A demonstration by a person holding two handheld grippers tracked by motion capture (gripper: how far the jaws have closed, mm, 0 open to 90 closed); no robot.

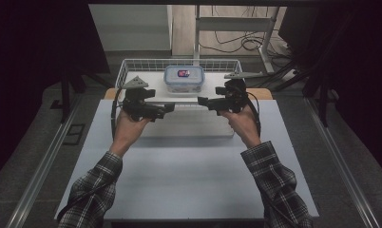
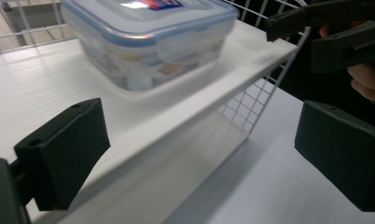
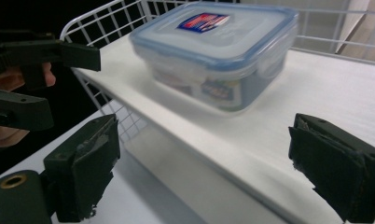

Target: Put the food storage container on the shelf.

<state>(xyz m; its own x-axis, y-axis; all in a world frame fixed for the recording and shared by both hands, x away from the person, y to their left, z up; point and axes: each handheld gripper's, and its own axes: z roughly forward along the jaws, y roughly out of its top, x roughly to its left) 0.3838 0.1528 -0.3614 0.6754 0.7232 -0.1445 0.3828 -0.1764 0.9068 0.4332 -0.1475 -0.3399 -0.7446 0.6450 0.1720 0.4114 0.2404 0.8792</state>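
At the far middle of the desk point(image 1: 189, 161), a lidded plastic box point(image 1: 184, 78) sits on a white shelf point(image 1: 151, 80) inside a wire basket point(image 1: 127, 64). It looks stiff, light, rather slippery; I'd clamp its opposite side walls. My left hand-held gripper point(image 1: 169, 107) and right hand-held gripper point(image 1: 202, 101) are both released, empty, just nearer.
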